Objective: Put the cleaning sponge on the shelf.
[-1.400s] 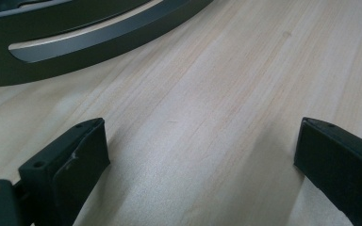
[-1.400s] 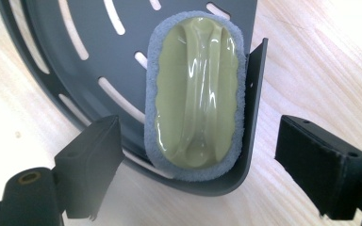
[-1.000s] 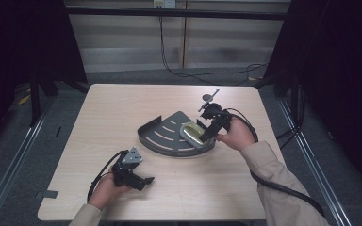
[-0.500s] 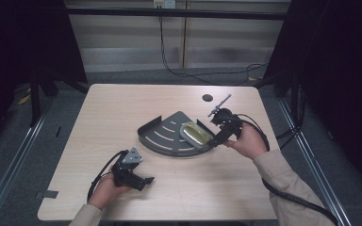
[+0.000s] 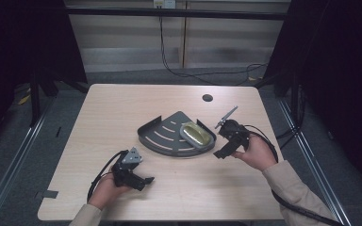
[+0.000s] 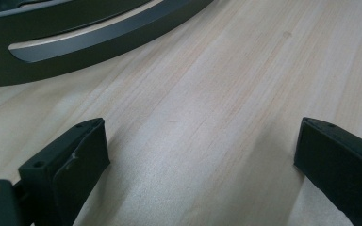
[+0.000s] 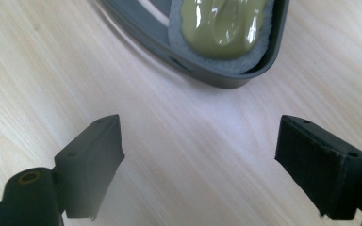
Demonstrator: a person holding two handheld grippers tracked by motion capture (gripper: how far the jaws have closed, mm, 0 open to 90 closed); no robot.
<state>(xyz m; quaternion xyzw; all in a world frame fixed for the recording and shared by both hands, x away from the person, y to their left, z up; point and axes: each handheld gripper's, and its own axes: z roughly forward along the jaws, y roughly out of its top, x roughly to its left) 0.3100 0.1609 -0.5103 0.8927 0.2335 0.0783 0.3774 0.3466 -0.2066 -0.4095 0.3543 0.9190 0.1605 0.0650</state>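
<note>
Scene: pale wood table (image 5: pixel 122 108) with a dark grey, fan-shaped corner tray (image 5: pixel 162 136) near its middle; a round hole in the tabletop toward the far right.
Thing in hand: a glossy olive-green, mouse-shaped object (image 5: pixel 198 135) on a light grey pad, lying inside the tray at its right end, close against the curved rim.
Look of it: smooth, shiny, rounded, with bright highlights in the right gripper view (image 7: pixel 221 21); likely slippery under the pads. The grey pad beneath shows as a soft border round it. Whether the two are joined, cannot tell.
Right gripper: (image 5: pixel 224 148) just off the tray's right corner, low over bare table, jaws spread wide with nothing between them. Its camera looks at the tray corner and the green object beyond.
Left gripper: (image 5: pixel 143 181) resting near the front edge, well apart from the tray, jaws also spread wide and empty; its view takes in the tray's slotted curved wall (image 6: pixel 75 42).
Step, as judged: the object sits in the tray and the right gripper is free of it, so either a placement just finished or a pickup is about to start.
Next move, if a pickup: carry the right gripper forward over the rim, straddle the object across its narrow width, close gently.
Risk: jaw catching the rim and shoving the tray.
</note>
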